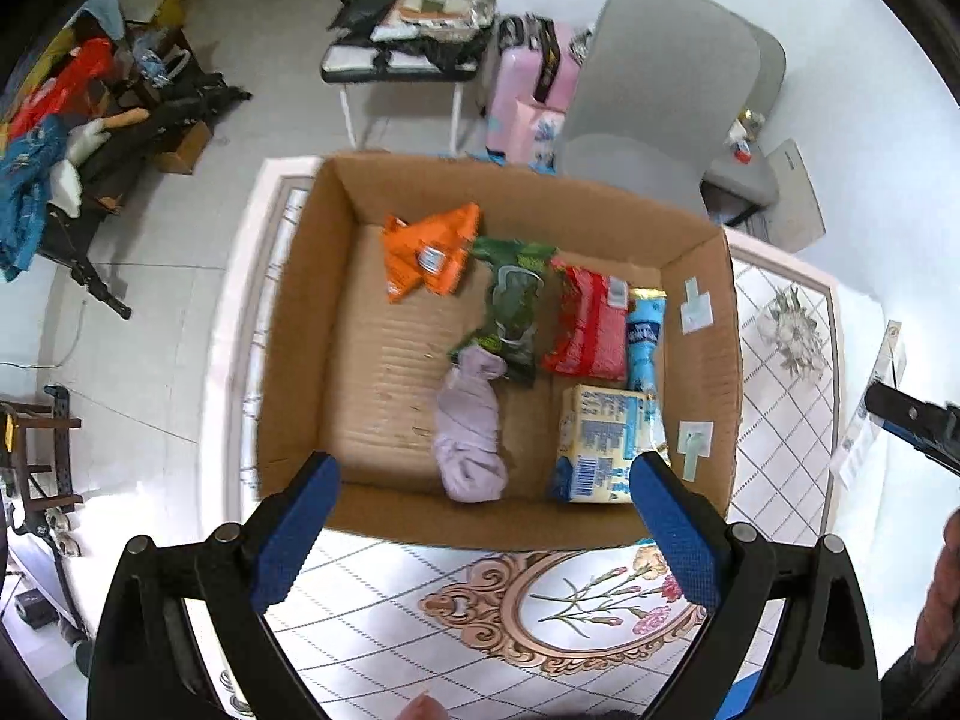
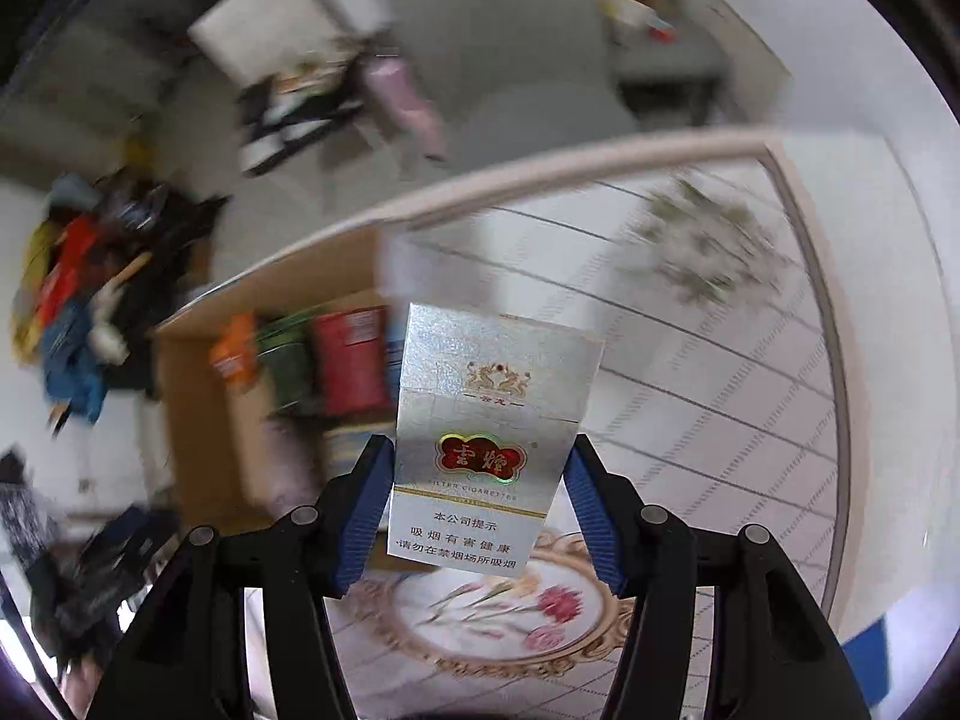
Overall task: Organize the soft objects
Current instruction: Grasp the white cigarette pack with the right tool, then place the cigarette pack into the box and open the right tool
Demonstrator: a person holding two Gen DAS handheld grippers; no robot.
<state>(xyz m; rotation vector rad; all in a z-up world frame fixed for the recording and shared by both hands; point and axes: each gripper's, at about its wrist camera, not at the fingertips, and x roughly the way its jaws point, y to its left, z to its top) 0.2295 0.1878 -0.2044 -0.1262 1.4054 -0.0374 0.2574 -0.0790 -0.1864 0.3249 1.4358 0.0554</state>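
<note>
A cardboard box (image 1: 300, 312) stands on the patterned table (image 1: 456, 606). It holds an orange packet (image 1: 429, 252), a green packet (image 1: 510, 300), a red packet (image 1: 588, 318), a blue packet (image 1: 643, 342), a yellow tissue pack (image 1: 603, 444) and a rolled lilac cloth (image 1: 471, 426). My left gripper (image 1: 483, 480) is open and empty above the box's near wall. My right gripper (image 2: 477, 468) is shut on a silver cigarette pack (image 2: 489, 414), held upright above the table to the right of the box (image 2: 198, 420). The right gripper's tip also shows in the left wrist view (image 1: 912, 420).
A grey chair (image 1: 666, 90) stands behind the table, with a pink suitcase (image 1: 528, 84) and a black bench with items (image 1: 402, 54) beyond. Clutter and clothes (image 1: 54, 138) lie on the floor at left.
</note>
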